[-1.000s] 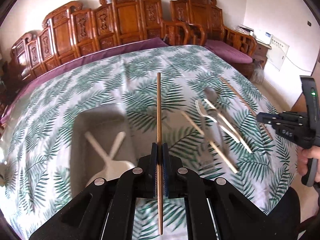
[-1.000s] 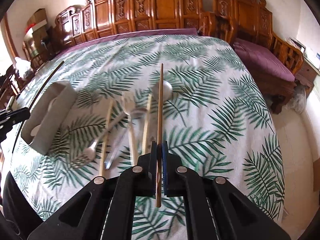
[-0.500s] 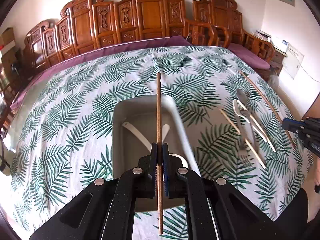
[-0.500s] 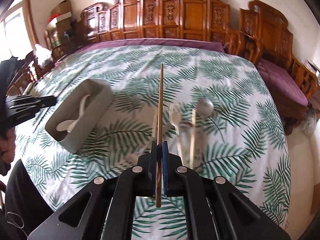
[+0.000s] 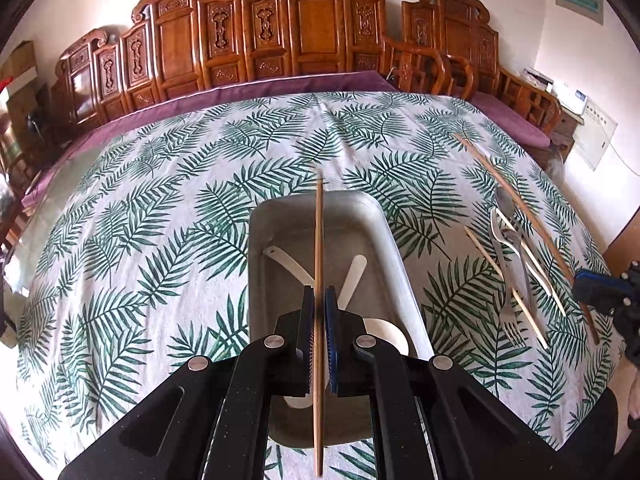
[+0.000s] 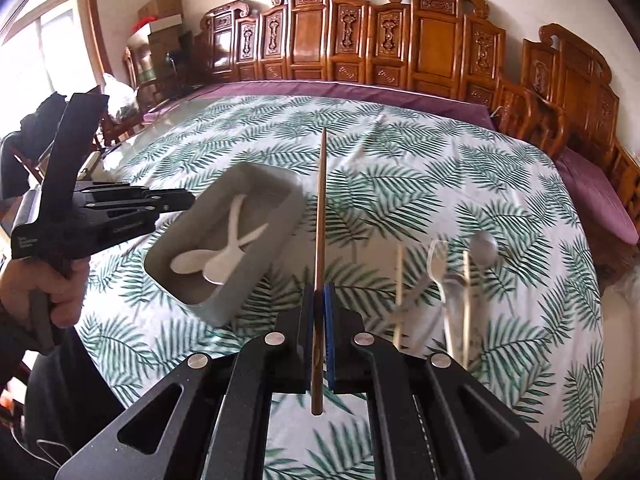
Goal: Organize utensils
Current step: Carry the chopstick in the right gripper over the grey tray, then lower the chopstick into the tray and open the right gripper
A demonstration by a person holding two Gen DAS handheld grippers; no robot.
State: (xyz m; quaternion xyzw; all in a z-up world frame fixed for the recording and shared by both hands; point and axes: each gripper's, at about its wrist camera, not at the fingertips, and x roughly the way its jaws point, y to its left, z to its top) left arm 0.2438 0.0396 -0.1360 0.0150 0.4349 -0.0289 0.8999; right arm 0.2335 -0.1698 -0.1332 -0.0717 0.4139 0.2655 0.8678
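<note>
My left gripper (image 5: pixel 319 300) is shut on a brown wooden chopstick (image 5: pixel 319 240) and holds it above a grey tray (image 5: pixel 384 220) that holds two white spoons (image 5: pixel 352 280). My right gripper (image 6: pixel 319 296) is shut on a second brown chopstick (image 6: pixel 321 208), to the right of the tray (image 6: pixel 276 232). The left gripper also shows at the left in the right wrist view (image 6: pixel 176 200). A metal fork (image 5: pixel 506 280), a metal spoon (image 5: pixel 505 200) and pale chopsticks (image 5: pixel 508 288) lie on the cloth at the right.
A leaf-print cloth (image 5: pixel 160 200) covers the table. Carved wooden chairs (image 5: pixel 320 32) with purple cushions line the far side. Boxes (image 6: pixel 160 12) stand by a window at the left in the right wrist view.
Both grippers have swung left. The tray has come under my left gripper's chopstick, and the loose cutlery has slid to the right of both views.
</note>
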